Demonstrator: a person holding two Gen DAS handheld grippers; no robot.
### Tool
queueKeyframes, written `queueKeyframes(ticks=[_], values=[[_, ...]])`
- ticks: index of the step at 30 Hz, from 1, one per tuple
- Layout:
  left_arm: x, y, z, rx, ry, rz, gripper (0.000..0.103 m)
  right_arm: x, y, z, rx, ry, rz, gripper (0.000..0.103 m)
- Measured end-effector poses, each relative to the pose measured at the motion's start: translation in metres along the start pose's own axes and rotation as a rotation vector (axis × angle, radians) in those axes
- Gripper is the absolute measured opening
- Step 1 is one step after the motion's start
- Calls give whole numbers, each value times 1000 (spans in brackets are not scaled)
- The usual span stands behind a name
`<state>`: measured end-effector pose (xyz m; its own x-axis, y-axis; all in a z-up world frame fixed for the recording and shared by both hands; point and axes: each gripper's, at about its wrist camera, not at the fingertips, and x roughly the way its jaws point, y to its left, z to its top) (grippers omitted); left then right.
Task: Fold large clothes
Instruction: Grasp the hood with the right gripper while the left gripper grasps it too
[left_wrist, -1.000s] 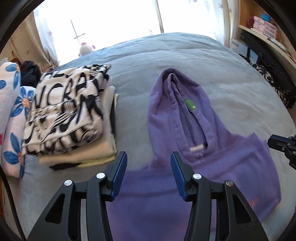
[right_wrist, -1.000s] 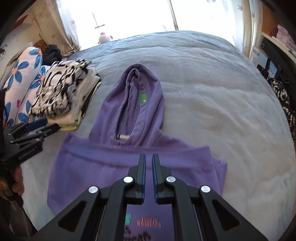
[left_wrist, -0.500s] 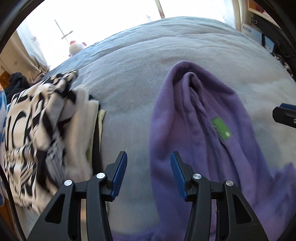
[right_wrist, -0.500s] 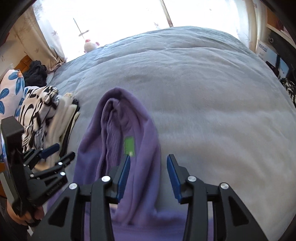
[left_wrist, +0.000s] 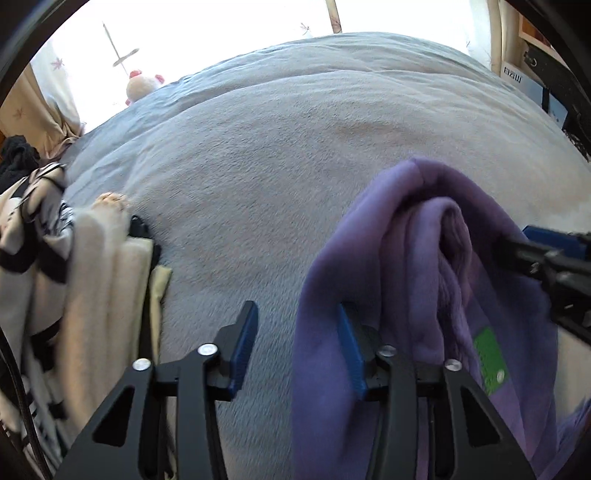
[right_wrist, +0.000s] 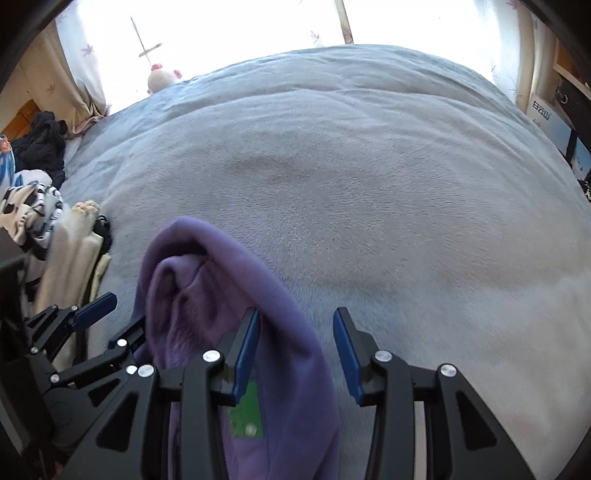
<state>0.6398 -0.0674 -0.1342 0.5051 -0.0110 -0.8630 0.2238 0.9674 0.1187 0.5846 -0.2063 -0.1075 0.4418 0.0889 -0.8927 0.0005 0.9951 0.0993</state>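
Observation:
A purple hoodie lies on the grey bed, and only its hood (left_wrist: 424, 236) (right_wrist: 221, 266) with a green neck label (left_wrist: 489, 360) (right_wrist: 245, 413) shows. My left gripper (left_wrist: 297, 347) hangs low over the hood's left edge. Its jaws are closing with that edge between them, and the left pad stands clear of the cloth. My right gripper (right_wrist: 297, 350) straddles the hood's right edge, open. Each gripper also shows in the other's view, the left gripper (right_wrist: 118, 317) beside the hood and the right gripper (left_wrist: 535, 245) at its far side. The hoodie's body is hidden below the frames.
A stack of folded clothes (left_wrist: 92, 277) (right_wrist: 70, 251) stands close to the left of the hood. Grey bedcover (left_wrist: 295, 147) stretches ahead to a bright window. A plush toy (left_wrist: 142, 86) sits at the far edge. Boxes and shelves (left_wrist: 517, 77) line the right.
Both grippers have travelled forward and down from the hoodie's body to its hood. The right gripper went from shut to open. The left jaws have narrowed a little.

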Motion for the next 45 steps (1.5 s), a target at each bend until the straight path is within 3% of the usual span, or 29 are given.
queueKeyframes(ticks=[4, 10, 15, 21, 22, 23, 24, 27, 29, 33, 38, 45], values=[[-7, 7, 3, -46, 9, -134, 42, 14, -6, -4, 0, 11, -5, 38], [-16, 2, -4, 38, 16, -140, 42, 12, -15, -9, 14, -7, 67, 20], [-9, -5, -12, 57, 50, -162, 42, 11, -19, -10, 26, 2, 89, 19], [1, -7, -9, 44, 40, -88, 42, 15, -21, -6, 45, 22, 90, 19], [3, -2, -8, 28, 35, -81, 38, 14, -20, -6, 36, 16, 85, 18], [4, 4, -7, 6, 26, -80, 8, 14, -18, -7, 22, 9, 81, 15], [4, 11, -9, -14, 27, -113, 5, 13, -17, -8, 16, 8, 78, 9], [-9, 15, -13, 0, -29, -81, 3, 4, -17, -13, 0, -18, 81, 5], [-20, 18, -16, 3, -51, -65, 3, -10, -21, -16, 0, -41, 103, 5], [-59, 35, -23, -36, -86, -121, 3, -56, -32, -26, 7, -98, 169, 5], [-121, 47, -38, -7, -143, -156, 3, -125, -27, -52, -43, -156, 192, 5], [-232, 52, -102, 36, -208, -215, 3, -227, -14, -117, -121, -237, 243, 5]])
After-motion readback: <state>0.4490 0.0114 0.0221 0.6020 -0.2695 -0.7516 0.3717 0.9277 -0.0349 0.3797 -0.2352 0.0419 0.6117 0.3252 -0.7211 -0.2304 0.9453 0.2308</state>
